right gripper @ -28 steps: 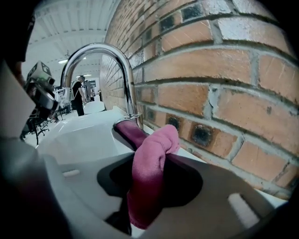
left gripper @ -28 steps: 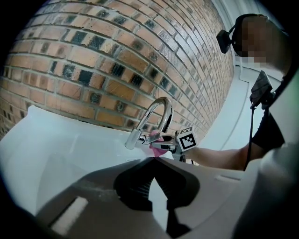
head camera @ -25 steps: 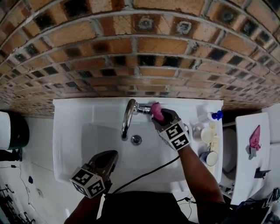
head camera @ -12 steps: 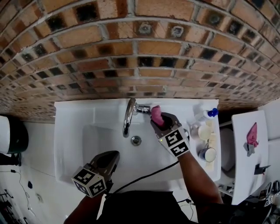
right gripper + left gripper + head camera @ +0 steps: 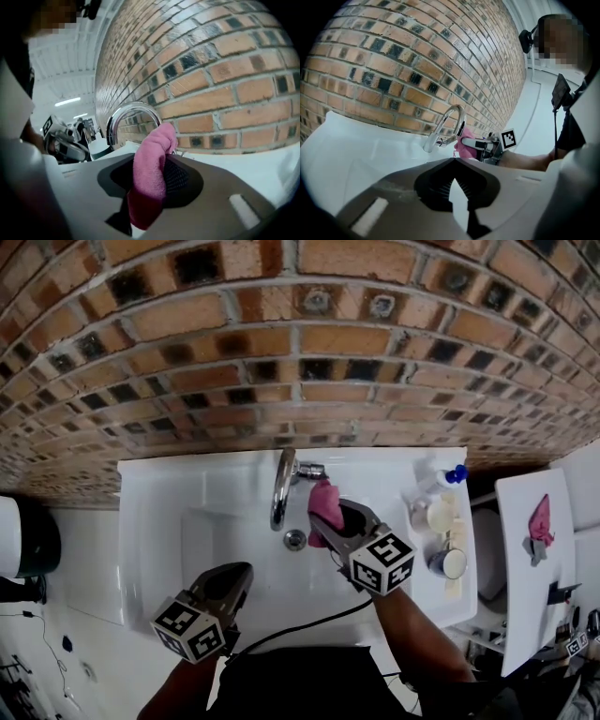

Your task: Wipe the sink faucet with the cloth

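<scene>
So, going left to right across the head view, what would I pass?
Black object → left gripper → faucet → cloth → cups → pink item on the far right.

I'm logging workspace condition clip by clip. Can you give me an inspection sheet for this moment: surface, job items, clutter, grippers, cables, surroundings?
Surface: white sink, drain in the basin.
Job's things: chrome faucet at the back rim; pink cloth just right of its spout, contact unclear.
Clutter: blue-capped bottle and cups on the sink's right ledge.
Grippers: right gripper clamps the cloth; left gripper shut, empty, near the sink's front.
Cables: black cable runs from the right gripper over the front edge.
Surroundings: brick wall behind; pink item on a white surface at right.
</scene>
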A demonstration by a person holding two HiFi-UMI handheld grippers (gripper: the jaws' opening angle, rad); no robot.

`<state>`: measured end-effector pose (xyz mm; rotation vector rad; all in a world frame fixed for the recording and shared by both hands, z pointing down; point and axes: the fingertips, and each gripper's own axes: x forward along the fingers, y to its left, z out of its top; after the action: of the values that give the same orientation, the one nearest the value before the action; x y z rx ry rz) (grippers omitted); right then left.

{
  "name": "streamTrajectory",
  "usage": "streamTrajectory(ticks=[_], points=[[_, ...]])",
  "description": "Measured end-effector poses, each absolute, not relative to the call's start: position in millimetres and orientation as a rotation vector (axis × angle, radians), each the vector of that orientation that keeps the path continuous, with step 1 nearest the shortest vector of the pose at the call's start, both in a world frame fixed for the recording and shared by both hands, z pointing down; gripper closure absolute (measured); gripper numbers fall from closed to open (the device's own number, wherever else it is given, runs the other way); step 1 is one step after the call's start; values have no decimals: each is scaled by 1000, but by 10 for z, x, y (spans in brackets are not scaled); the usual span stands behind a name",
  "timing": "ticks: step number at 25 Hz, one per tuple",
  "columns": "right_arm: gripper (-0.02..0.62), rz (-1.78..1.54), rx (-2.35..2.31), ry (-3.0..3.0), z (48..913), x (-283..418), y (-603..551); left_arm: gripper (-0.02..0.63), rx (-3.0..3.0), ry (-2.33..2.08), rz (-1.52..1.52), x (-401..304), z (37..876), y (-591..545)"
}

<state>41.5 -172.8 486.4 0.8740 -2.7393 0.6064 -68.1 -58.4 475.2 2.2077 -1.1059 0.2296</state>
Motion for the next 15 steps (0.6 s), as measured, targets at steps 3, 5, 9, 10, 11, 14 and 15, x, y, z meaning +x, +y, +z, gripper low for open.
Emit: streamTrajectory(ticks=[3, 5, 9, 10, 11, 14, 15], points=[[445, 885, 935, -2710, 5222, 362, -1759, 600, 2206, -1106, 237, -759, 4749, -556], [445, 1026, 970, -2662, 5478, 325, -1823, 600, 2200, -1111, 247, -829, 4764, -542], [445, 1329, 1006, -2533, 5923, 231, -1934, 600, 2182, -1126, 251, -941, 4781, -549], [445, 1434, 1011, -2501, 6014, 213, -1964, 600, 2181, -1127, 250, -960, 4787, -556], [445, 1532, 1016, -2474, 6079, 198, -2002, 600, 2179, -1128, 250, -974, 4793, -563], [445, 1746, 1026, -2415, 6173, 157, -2125, 600, 2171, -1131, 248, -1002, 4815, -583], [445, 1793, 1027, -2405, 6178, 144, -2161, 600, 2168, -1133, 247, -1011, 4824, -589]])
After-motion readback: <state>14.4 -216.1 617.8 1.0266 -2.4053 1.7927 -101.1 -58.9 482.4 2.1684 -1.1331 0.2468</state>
